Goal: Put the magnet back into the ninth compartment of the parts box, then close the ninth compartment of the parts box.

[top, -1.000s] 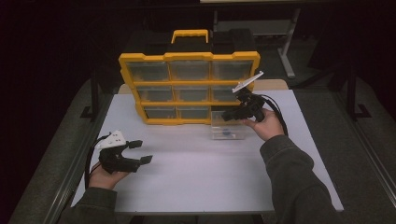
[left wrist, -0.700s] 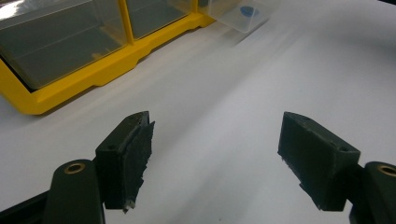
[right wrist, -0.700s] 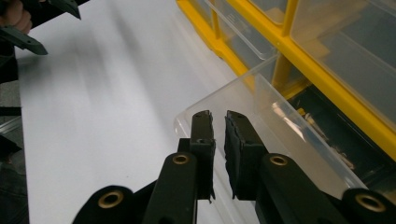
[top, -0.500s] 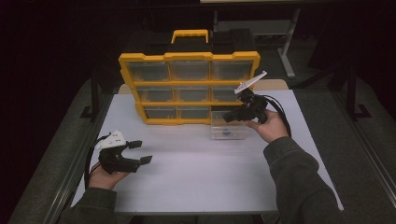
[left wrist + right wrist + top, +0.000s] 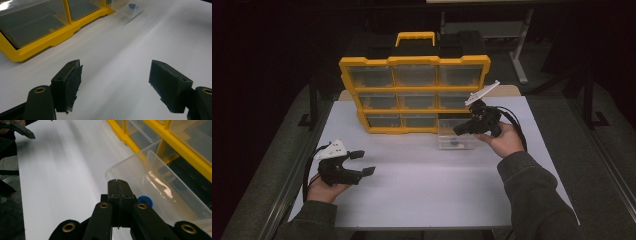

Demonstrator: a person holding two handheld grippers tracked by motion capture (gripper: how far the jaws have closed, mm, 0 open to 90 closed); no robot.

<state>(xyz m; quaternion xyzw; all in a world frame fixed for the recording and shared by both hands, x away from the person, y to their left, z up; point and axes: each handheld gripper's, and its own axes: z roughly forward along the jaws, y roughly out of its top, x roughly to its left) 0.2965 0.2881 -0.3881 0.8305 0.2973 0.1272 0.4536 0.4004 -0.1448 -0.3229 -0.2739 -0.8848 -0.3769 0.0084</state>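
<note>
Nothing moved; right tongs (image 5: 117,182) hide part of blue piece (image 5: 145,200)

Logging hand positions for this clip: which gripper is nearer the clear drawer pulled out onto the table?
Right. The right gripper hovers over the clear drawer, jaws shut; the left gripper sits open, far across the table.

Dark room, white table (image 5: 427,200), grey floor (image 5: 272,165)
</note>
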